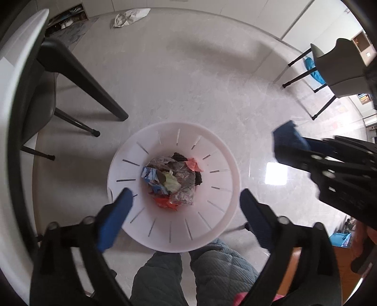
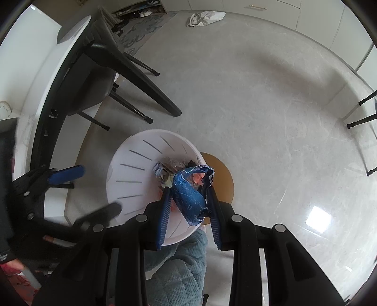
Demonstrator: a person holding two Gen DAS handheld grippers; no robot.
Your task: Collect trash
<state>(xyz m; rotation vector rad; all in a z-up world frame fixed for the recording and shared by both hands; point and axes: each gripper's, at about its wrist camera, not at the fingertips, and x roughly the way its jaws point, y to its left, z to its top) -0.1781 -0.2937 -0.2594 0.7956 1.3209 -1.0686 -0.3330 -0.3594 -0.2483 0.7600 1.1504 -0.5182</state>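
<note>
A white slotted trash bin (image 1: 132,150) stands on the floor, also seen in the right wrist view (image 2: 132,164), with several crumpled wrappers (image 1: 173,179) at its bottom. My left gripper (image 1: 186,202) is open and empty, held above the bin's near rim. My right gripper (image 2: 188,195) is shut on a blue crumpled wrapper (image 2: 188,197) and holds it above the bin's right side. In the left wrist view the right gripper (image 1: 289,143) shows to the right of the bin with the blue wrapper (image 1: 286,137).
A white table (image 2: 35,77) with black legs (image 1: 82,80) and a grey chair stand left of the bin. Another chair (image 1: 334,68) stands at the right. A white bag (image 1: 129,16) lies on the far floor. My legs (image 1: 188,270) are below the bin.
</note>
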